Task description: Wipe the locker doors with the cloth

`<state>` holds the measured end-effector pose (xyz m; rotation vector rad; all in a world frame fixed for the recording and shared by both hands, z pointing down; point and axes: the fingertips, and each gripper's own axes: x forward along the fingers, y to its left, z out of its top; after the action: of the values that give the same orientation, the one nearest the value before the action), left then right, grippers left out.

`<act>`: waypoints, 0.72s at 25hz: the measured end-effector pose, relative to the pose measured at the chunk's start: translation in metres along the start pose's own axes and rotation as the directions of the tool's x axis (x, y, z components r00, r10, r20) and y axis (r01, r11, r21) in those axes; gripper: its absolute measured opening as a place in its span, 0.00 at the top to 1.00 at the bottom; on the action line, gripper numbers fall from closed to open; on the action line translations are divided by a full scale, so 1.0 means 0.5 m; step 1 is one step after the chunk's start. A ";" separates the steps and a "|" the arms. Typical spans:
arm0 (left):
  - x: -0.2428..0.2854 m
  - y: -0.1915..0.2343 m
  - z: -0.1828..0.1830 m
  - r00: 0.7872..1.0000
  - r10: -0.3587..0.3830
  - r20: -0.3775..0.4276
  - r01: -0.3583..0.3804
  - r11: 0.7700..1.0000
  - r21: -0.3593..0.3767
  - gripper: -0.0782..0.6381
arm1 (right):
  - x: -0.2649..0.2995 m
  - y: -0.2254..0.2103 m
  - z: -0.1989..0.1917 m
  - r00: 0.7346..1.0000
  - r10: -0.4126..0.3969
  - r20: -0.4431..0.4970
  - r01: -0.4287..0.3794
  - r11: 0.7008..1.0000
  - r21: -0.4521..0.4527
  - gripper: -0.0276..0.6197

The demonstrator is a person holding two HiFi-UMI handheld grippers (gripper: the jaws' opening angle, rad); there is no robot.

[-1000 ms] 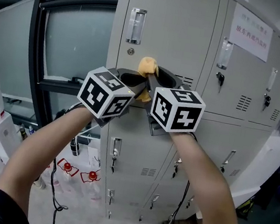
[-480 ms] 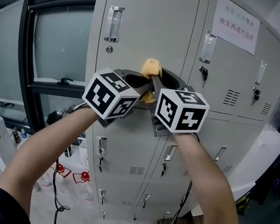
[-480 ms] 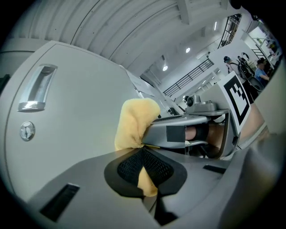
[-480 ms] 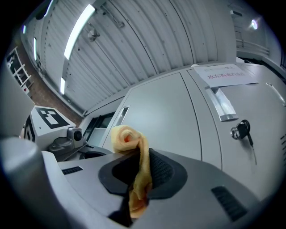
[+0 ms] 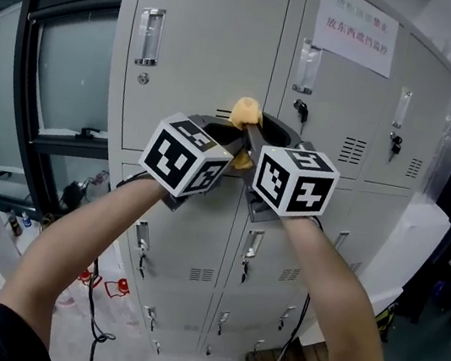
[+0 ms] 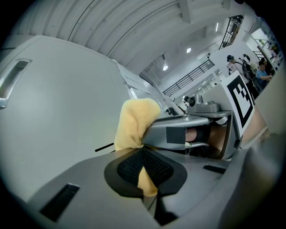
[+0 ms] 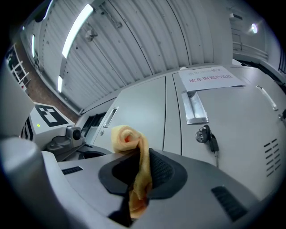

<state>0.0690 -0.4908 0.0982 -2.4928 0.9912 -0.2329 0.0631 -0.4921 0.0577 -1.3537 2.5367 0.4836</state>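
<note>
A bunched yellow cloth [image 5: 244, 113] sticks up between my two grippers, in front of the grey locker door [image 5: 207, 35] and close to the seam with the neighbouring door [image 5: 343, 92]. The left gripper [image 5: 231, 136] and right gripper [image 5: 251, 137] are pressed side by side, both shut on the cloth. In the left gripper view the cloth [image 6: 134, 121] is pinched at the left gripper [image 6: 144, 173], very near the door surface [image 6: 58, 116]. In the right gripper view the cloth [image 7: 129, 138] hangs through the right gripper [image 7: 140, 179]. Whether the cloth touches the door I cannot tell.
A paper notice [image 5: 357, 22] is stuck on the upper middle door; a key hangs in its lock [image 5: 300, 109]. Metal handles [image 5: 149, 36] stick out from the doors. A dark window frame [image 5: 32, 57] stands at left. Cables, bottles and red items [image 5: 109, 285] lie on the floor.
Both grippers with the cloth have moved to the right across the upper left door, toward the seam with the middle door. Both stayed shut on the cloth.
</note>
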 end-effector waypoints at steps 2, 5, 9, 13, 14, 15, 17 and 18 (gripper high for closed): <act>0.011 -0.008 0.003 1.000 0.004 -0.010 -0.004 1.000 0.000 0.86 | -0.007 -0.012 -0.001 1.000 0.000 0.000 0.000 1.000 0.000 0.85; 0.024 -0.017 0.008 1.000 0.004 -0.024 -0.004 1.000 0.005 0.86 | -0.015 -0.027 0.000 1.000 -0.001 0.001 0.001 1.000 0.003 0.85; 0.036 -0.025 0.011 1.000 -0.001 -0.028 0.001 1.000 0.009 0.86 | -0.022 -0.041 -0.001 1.000 -0.006 0.001 0.006 1.000 0.007 0.85; 0.042 -0.030 0.012 1.000 0.000 -0.012 0.000 1.000 0.014 0.86 | -0.026 -0.048 -0.002 1.000 -0.008 0.000 0.008 1.000 0.010 0.85; 0.043 -0.031 0.012 1.000 0.000 -0.007 0.000 1.000 0.016 0.86 | -0.026 -0.049 -0.002 1.000 -0.010 0.001 0.010 1.000 0.011 0.85; 0.043 -0.031 0.013 1.000 -0.002 -0.004 0.002 1.000 0.017 0.86 | -0.027 -0.049 -0.002 1.000 -0.015 0.001 0.015 1.000 0.012 0.85; 0.042 -0.031 0.013 1.000 -0.008 -0.004 0.008 1.000 0.015 0.86 | -0.026 -0.049 -0.001 1.000 -0.028 -0.002 0.028 1.000 0.013 0.85; 0.042 -0.031 0.012 1.000 -0.012 -0.007 0.012 1.000 0.014 0.86 | -0.026 -0.048 -0.001 0.999 -0.036 -0.004 0.037 0.999 0.010 0.85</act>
<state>0.0956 -0.4930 0.0997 -2.4872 0.9736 -0.2516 0.0903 -0.4949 0.0584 -1.3961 2.5097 0.4602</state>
